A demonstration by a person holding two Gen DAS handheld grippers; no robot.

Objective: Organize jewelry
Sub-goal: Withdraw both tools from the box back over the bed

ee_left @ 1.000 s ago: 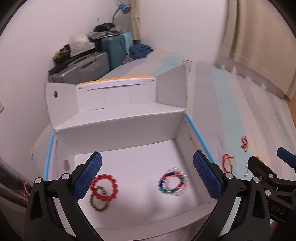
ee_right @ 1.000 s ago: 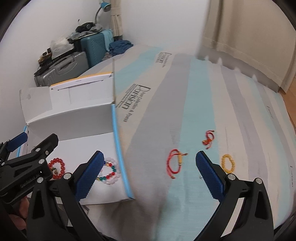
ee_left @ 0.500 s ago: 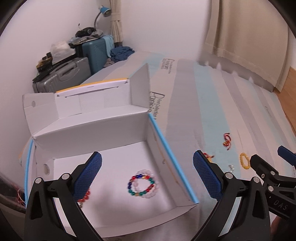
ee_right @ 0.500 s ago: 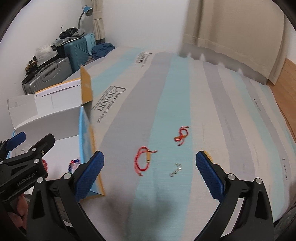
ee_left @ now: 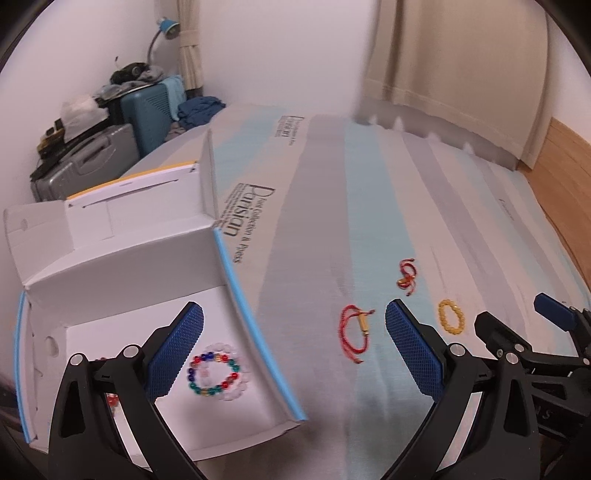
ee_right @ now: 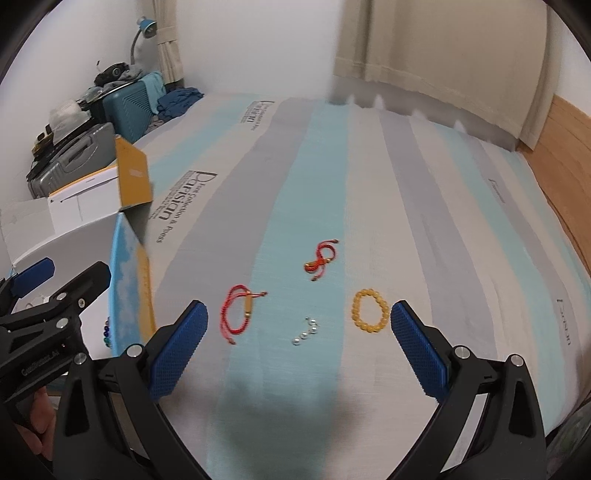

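A white box (ee_left: 122, 258) with blue edges sits on the striped bed; a multicoloured bead bracelet (ee_left: 216, 371) lies inside it, and a red bead bracelet (ee_left: 110, 398) is mostly hidden behind my left finger. On the bedcover lie a red cord bracelet (ee_right: 240, 308), a knotted red cord (ee_right: 320, 260), a yellow bead bracelet (ee_right: 370, 309) and a short silver bead string (ee_right: 306, 331). My left gripper (ee_left: 293, 354) is open and empty over the box's right edge. My right gripper (ee_right: 299, 350) is open and empty above the silver beads.
Suitcases (ee_left: 88, 162) and piled clothes stand in the far left corner under a blue lamp (ee_left: 166, 27). A beige curtain (ee_right: 443, 48) hangs at the back. Wooden floor (ee_right: 565, 147) lies beyond the bed's right edge. The box's flap (ee_right: 133, 177) stands upright.
Both grippers have swung right, away from the box interior toward the loose jewelry on the bedcover. Both have stayed open and empty.
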